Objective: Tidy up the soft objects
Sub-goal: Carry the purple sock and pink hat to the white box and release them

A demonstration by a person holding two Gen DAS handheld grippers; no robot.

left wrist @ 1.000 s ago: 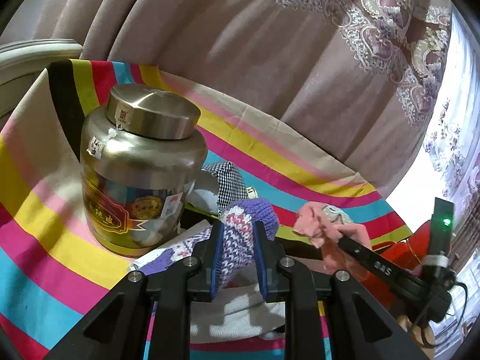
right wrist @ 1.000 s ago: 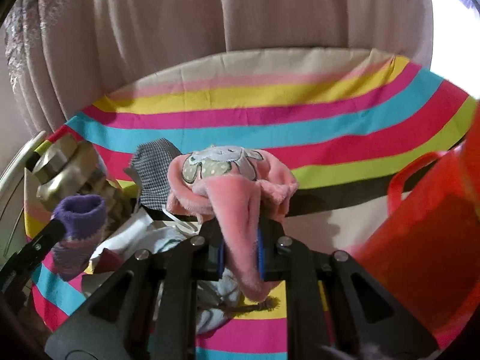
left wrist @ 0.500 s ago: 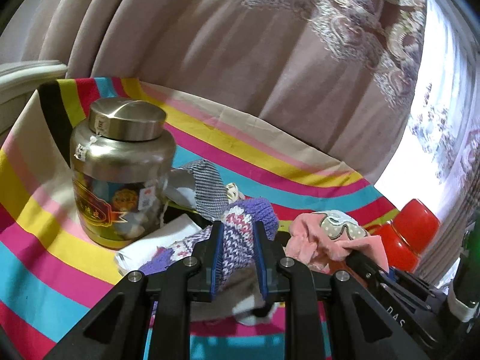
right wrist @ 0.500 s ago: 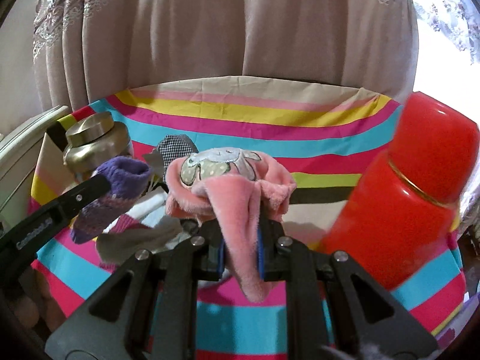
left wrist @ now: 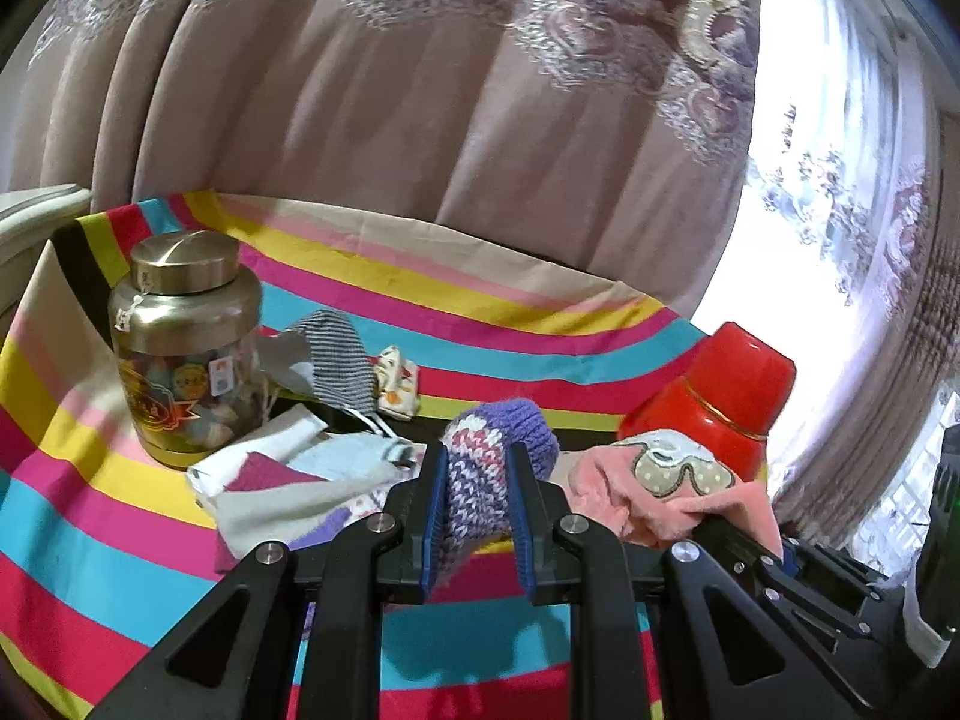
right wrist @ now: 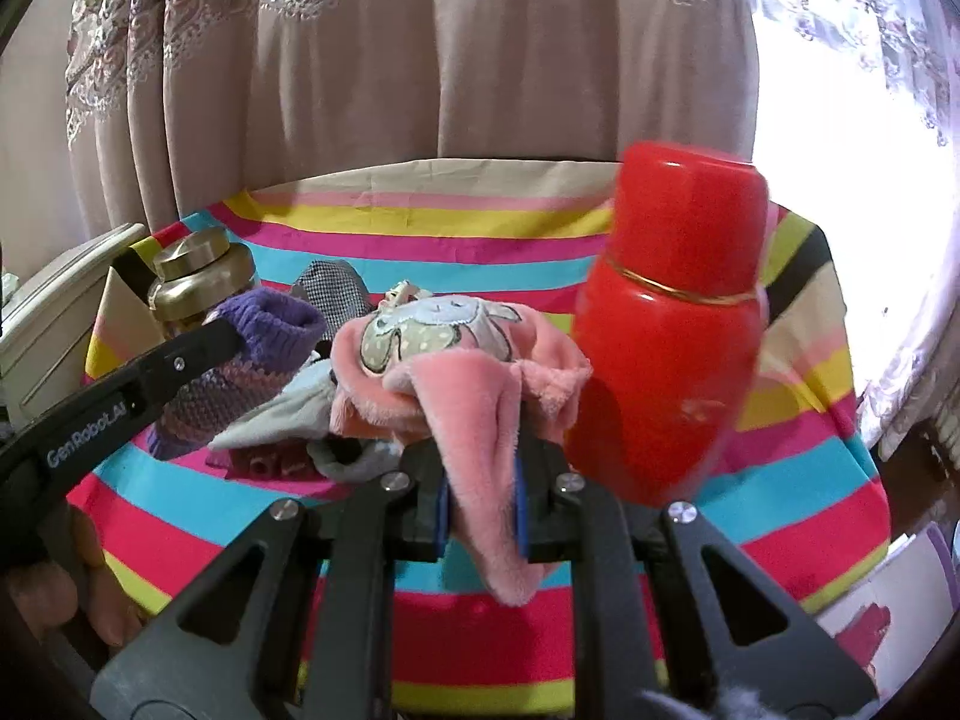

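- The left gripper (left wrist: 477, 501) is closed on the purple knitted sock (left wrist: 486, 468), and the right gripper (right wrist: 480, 480) is closed on the pink plush piece (right wrist: 474, 396); both soft things hang above the striped tablecloth (left wrist: 90, 480), not resting on it.
- Compared with one second ago, both grippers have pulled back and up from the table: the metal jar (left wrist: 186, 342) now looks smaller and farther, and the whole front edge of the cloth comes into view.
- I judge this means that both items are picked and lifted free, and the step now is to carry them to a place for sorting; that place is not visible.
- Just under and behind the grippers lies the pile of remaining cloths (left wrist: 300, 474), white, grey and dark red, so the task is far from finished.
- The red thermos (right wrist: 672, 324) stands upright just beside the pink piece on the right side; a half second ago it was nearer to the frame edge. It is tall and may tip if the right gripper swings toward it.
- Farther back, a striped grey cloth (left wrist: 339, 366) and a small patterned pouch (left wrist: 399, 387) lie beside the jar.
- Behind these, the cloth is bare up to the far edge, where the curtain (left wrist: 420, 120) hangs. The most open room for moving is at the middle and back.
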